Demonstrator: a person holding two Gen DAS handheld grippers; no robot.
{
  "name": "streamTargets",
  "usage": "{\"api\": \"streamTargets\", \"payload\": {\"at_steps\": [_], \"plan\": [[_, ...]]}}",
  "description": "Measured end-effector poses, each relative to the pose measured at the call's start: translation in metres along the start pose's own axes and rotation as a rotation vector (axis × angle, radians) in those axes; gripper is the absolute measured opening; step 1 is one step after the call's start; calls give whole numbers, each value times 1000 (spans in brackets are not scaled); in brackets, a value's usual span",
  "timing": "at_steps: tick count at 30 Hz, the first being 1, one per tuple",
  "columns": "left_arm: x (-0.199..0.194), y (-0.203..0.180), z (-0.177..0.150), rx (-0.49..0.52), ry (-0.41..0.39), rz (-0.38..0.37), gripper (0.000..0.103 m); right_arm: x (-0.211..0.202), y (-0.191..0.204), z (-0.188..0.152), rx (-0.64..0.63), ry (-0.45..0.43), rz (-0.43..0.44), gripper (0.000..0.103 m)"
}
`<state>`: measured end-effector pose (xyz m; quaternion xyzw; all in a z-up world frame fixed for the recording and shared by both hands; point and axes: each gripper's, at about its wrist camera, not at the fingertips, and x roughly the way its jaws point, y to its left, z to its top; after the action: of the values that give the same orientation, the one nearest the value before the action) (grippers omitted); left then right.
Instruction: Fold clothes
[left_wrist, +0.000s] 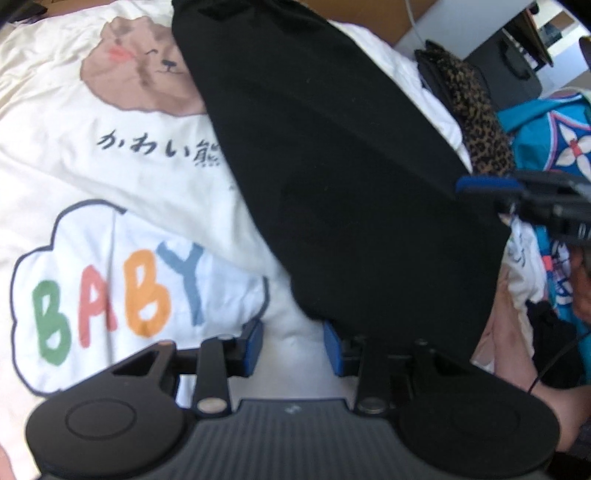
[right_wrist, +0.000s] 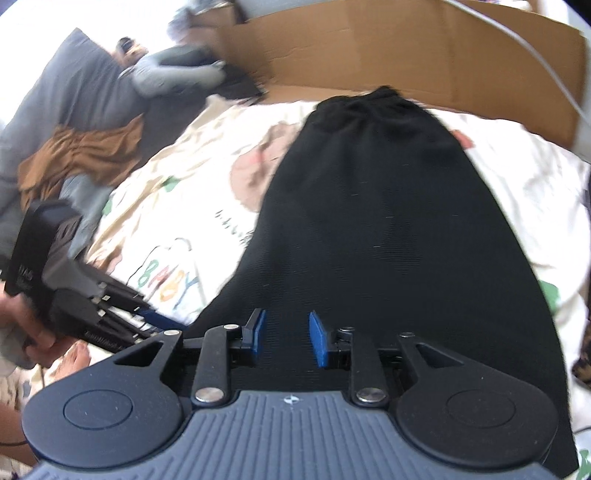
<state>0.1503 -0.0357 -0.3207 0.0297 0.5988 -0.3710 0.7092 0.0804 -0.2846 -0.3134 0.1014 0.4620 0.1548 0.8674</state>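
A long black garment (left_wrist: 351, 177) lies flat on a white bed sheet (left_wrist: 74, 122) printed with a bear and the word BABY. Its gathered waistband (right_wrist: 369, 101) is at the far end. My left gripper (left_wrist: 291, 347) hovers at the garment's near left corner, jaws apart, with only white sheet showing between the blue pads. In the right wrist view my right gripper (right_wrist: 286, 338) stands over the garment's near end (right_wrist: 369, 240), jaws apart, with black cloth below the gap and neither pad pressing on it. From the left wrist camera, the right gripper (left_wrist: 487, 188) sits at the garment's right edge.
A leopard-print cloth (left_wrist: 476, 122) and teal patterned fabric (left_wrist: 554, 140) lie to the right of the bed. Flat cardboard (right_wrist: 369, 48) stands behind the bed. Grey and brown clothes (right_wrist: 74, 147) are heaped at the far left. A person's hand (right_wrist: 37, 339) holds the left gripper (right_wrist: 162, 321).
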Motion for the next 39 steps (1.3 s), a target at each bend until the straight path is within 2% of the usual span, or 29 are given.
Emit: {"api": "streamTargets", "payload": {"at_steps": [2, 7, 12, 18, 19, 20, 22, 25, 32, 39], "plan": [[-5, -1, 3, -14, -36, -25, 38, 3, 8, -1, -28, 17, 23, 34], [-20, -11, 10, -1, -95, -58, 43, 9, 30, -6, -102, 59, 78, 46], [-13, -14, 16, -19, -98, -75, 43, 18, 52, -17, -147, 102, 133, 47], [-9, -24, 21, 8, -110, -82, 43, 30, 67, -29, -213, 147, 95, 45], [-9, -25, 21, 11, -117, -83, 43, 31, 67, -31, -219, 153, 86, 36], [-9, -27, 22, 15, -125, -83, 44, 30, 65, -33, -220, 157, 80, 19], [-11, -27, 22, 21, -139, -81, 50, 27, 58, -35, -202, 161, 69, 9], [-10, -26, 17, 29, -137, -76, 54, 22, 46, -37, -168, 155, 38, 3], [4, -28, 2, 81, -90, -22, 55, 15, 30, -41, -119, 146, 5, 2], [20, -31, 13, 115, -99, -2, 56, 15, 24, -42, -90, 146, 4, 2]]}}
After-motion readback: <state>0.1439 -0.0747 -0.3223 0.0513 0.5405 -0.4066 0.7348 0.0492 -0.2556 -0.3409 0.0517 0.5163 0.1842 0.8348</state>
